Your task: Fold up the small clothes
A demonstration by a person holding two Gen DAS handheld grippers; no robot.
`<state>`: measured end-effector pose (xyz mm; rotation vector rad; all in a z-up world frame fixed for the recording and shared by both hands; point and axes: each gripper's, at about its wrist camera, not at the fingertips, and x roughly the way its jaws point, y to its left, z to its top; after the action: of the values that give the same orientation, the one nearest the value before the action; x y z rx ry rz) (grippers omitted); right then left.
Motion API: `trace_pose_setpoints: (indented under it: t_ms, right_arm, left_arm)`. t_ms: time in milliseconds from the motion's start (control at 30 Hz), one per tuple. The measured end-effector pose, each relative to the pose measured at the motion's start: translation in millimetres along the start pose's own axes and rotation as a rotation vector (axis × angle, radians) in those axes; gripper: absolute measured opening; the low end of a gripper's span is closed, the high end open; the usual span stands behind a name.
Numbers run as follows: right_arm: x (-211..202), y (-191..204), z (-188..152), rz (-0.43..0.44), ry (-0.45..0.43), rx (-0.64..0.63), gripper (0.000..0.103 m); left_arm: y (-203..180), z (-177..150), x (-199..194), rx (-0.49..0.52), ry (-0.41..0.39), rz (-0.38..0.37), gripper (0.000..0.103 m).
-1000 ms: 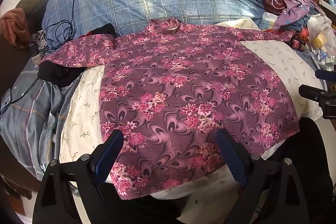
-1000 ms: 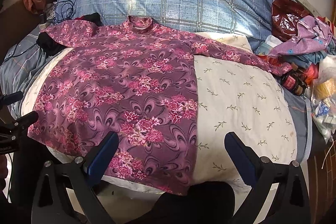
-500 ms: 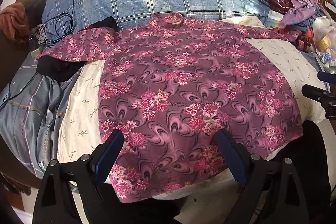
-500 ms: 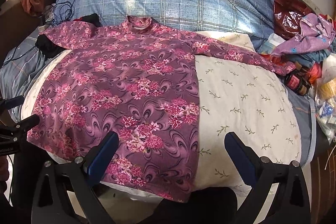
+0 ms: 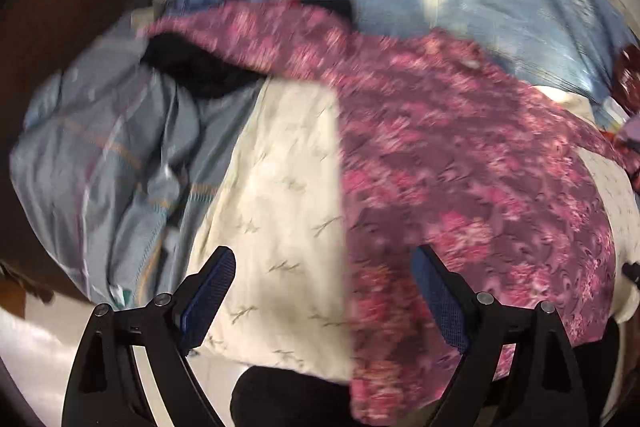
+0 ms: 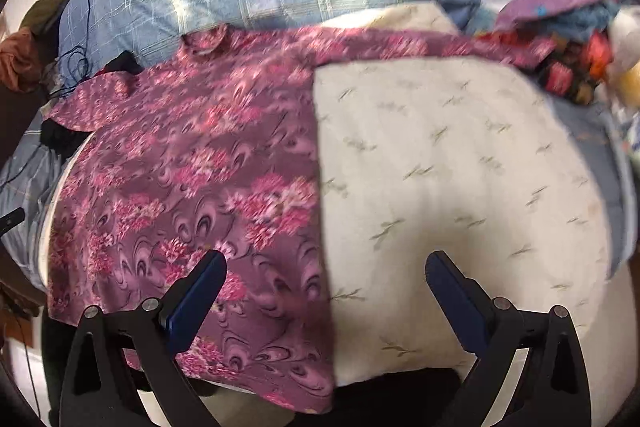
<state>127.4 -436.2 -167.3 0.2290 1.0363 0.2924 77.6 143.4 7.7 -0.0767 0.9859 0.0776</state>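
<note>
Though blurred, shirt (image 6: 192, 163) flat (sleeves out)

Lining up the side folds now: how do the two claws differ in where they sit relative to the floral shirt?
The left claw is open and straddles the shirt's left side edge; the right claw is open and straddles its right side edge. On the left, the floral shirt lies under the right-hand finger; on the right, under the left-hand finger. In both, the other finger is over the cream pillow. Both hold nothing.
</note>
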Motion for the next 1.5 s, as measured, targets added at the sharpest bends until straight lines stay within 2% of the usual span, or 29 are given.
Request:
trace_pose_setpoints:
  t_ms: [100,267,300,333,367,400,433,467,500,533,600,667,733,767,800,867,900,967,1033,1067,1100,1133,1167,1200,1267,1333,1433,1467,1500]
  right_arm:
    - [15.3,8.0,-5.2,0.036,0.031,-0.009,0.100]
    - [37.9,24.9,-12.8,0.114,0.098,-0.021,0.093]
    - [38.6,28.5,-14.9,0.104,0.090,-0.041,0.092]
    - [37.3,32.2,-16.8,0.104,0.074,-0.068,0.086]
    - [36.3,33.2,-17.7,0.112,0.064,-0.080,0.069]
    - [34.9,32.7,-18.2,0.116,0.054,-0.086,0.055]
    - [34.2,31.4,-18.8,0.115,0.049,-0.089,0.020]
    - [33.7,28.9,-18.8,0.118,0.047,-0.090,0.005]
    - [31.9,26.2,-18.4,0.129,0.039,-0.089,0.005]
    - [30.9,24.6,-16.8,0.146,0.032,-0.088,0.005]
    - [18.3,21.3,-12.0,0.173,-0.006,-0.101,0.004]
    - [-1.7,14.4,-3.9,0.175,-0.062,-0.097,0.004]
    - [-11.8,1.6,2.3,0.180,-0.066,-0.082,0.004]
    - [-7.1,-1.9,2.3,0.174,-0.049,-0.081,0.004]
    - [-0.7,-3.9,-0.3,0.165,-0.027,-0.085,0.004]
    - [16.6,-5.3,-8.7,0.147,0.031,-0.077,0.004]
    - [24.9,-7.3,-13.0,0.154,0.061,-0.049,0.004]
    - [25.8,-8.8,-14.7,0.184,0.067,-0.016,0.007]
    - [16.0,-11.7,-7.4,0.201,0.054,0.014,0.011]
    - [11.4,-14.3,-1.9,0.214,0.045,0.026,0.012]
    - [5.9,-17.2,4.1,0.222,0.025,0.040,0.014]
    - [0.0,-21.1,14.1,0.230,-0.008,0.060,0.020]
    - [-1.9,-22.5,21.6,0.236,-0.025,0.073,0.030]
    - [-2.5,-26.1,34.5,0.236,-0.054,0.099,0.034]
    - [8.5,-28.2,58.5,0.239,-0.077,0.119,0.054]
    - [28.8,-22.0,75.8,0.228,-0.059,0.129,0.054]
    - [75.7,-5.4,99.5,0.216,0.004,0.132,0.054]
    - [91.6,0.7,102.6,0.203,0.044,0.106,0.049]
    - [97.4,8.2,104.2,0.173,0.046,0.071,0.042]
  left_arm:
    - [11.7,-4.3,27.8,-0.051,0.114,-0.073,0.090]
    - [2.8,-20.6,73.1,-0.080,0.279,-0.265,0.089]
    - [3.0,-22.6,76.4,-0.075,0.275,-0.263,0.089]
    - [0.3,-22.2,78.6,-0.066,0.270,-0.254,0.089]
    - [-1.1,-20.8,80.4,-0.061,0.267,-0.258,0.089]
    - [-3.3,-20.1,80.3,-0.061,0.264,-0.281,0.085]
    - [-6.7,-22.2,78.1,-0.070,0.261,-0.312,0.076]
    - [-10.0,-23.1,77.1,-0.074,0.266,-0.354,0.051]
    - [-13.1,-23.2,80.2,-0.081,0.290,-0.389,0.020]
    - [-14.4,-22.5,83.7,-0.096,0.308,-0.392,0.009]
    - [-9.0,-19.6,80.8,-0.137,0.304,-0.397,0.006]
    - [-0.6,-16.2,69.5,-0.160,0.283,-0.385,0.006]
    - [3.3,-15.7,65.2,-0.134,0.279,-0.284,0.006]
    - [4.6,-18.2,71.8,-0.116,0.298,-0.217,0.006]
    - [3.6,-22.0,78.0,-0.112,0.325,-0.187,0.006]
    - [7.7,-29.4,88.0,-0.133,0.357,-0.202,0.007]
    - [8.9,-28.6,86.3,-0.137,0.348,-0.214,0.007]
    - [13.5,-19.3,75.9,-0.132,0.303,-0.236,0.007]
    - [15.7,-5.6,62.9,-0.103,0.238,-0.218,0.008]
    - [13.3,-0.7,56.9,-0.092,0.216,-0.209,0.012]
    - [11.3,8.7,50.7,-0.078,0.186,-0.205,0.023]
    - [8.5,17.9,49.6,-0.071,0.166,-0.211,0.031]
    - [1.8,22.6,45.1,-0.061,0.153,-0.221,0.046]
    - [-6.2,28.5,42.6,-0.054,0.142,-0.225,0.051]
    - [-20.9,40.7,53.9,-0.065,0.160,-0.243,0.051]
    - [-30.8,47.3,70.8,-0.069,0.183,-0.277,0.051]
    - [-54.0,56.2,96.4,-0.045,0.210,-0.242,0.051]
    - [-61.9,56.5,105.0,-0.025,0.217,-0.220,0.051]
    - [-62.4,57.9,111.9,-0.016,0.228,-0.194,0.050]
